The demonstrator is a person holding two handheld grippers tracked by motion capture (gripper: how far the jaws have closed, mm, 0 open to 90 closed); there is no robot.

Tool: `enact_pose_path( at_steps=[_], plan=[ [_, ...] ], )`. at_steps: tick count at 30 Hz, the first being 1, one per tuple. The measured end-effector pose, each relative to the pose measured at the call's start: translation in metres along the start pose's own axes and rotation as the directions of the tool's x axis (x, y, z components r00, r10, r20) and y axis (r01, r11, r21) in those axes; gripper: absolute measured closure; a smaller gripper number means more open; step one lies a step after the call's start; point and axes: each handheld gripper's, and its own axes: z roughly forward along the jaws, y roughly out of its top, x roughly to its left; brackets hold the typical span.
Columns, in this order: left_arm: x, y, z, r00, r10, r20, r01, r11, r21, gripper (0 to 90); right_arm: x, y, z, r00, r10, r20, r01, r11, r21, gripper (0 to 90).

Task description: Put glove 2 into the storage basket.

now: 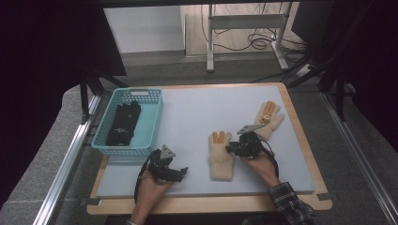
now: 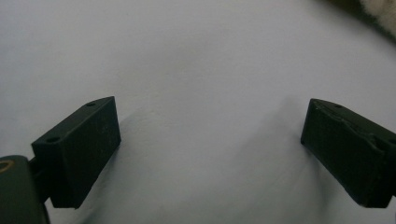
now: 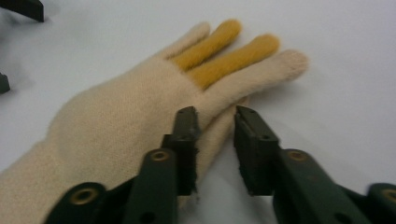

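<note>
The right gripper [image 3: 215, 140] has its jaws drawn narrow around the thumb of the near cream glove [image 3: 140, 116], which lies flat on the grey mat [image 3: 345, 84] with its two mustard fingers stretched out ahead of the jaw tips; one jaw rests on the palm's edge and the other stands just off the thumb, so whether the pads truly pinch it I cannot tell. The left gripper [image 2: 210, 154] holds its jaws wide apart over bare mat with nothing between them. A second cream glove [image 1: 270, 117] lies beyond the right gripper, and the blue basket [image 1: 155, 117] holding a black glove [image 1: 124, 123] sits ahead of the left one.
</note>
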Motion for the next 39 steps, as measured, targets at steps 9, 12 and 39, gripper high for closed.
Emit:
enact_pose_path(
  at_steps=[9, 12, 39],
  plan=[
    [0.0, 0.0, 0.0, 1.0, -0.003, 0.001, 0.003, 1.0, -0.002, 5.1, 0.007, 0.003, -0.028, 0.9981, -0.014, 0.059, 0.019, 0.996, -0.084, 80.0],
    [0.0, 0.0, 0.0, 1.0, -0.001, 0.001, 0.001, 1.0, 0.001, 5.1, -0.002, 0.003, -0.032, 0.9957, 0.018, 0.091, -0.01, 0.995, -0.095, 69.4],
    [0.0, 0.0, 0.0, 1.0, -0.001, 0.002, 0.001, 1.0, 0.001, 5.1, -0.121, -0.003, -0.064, 0.9162, 0.139, 0.376, -0.097, 0.987, -0.128, 47.4]
  ],
)
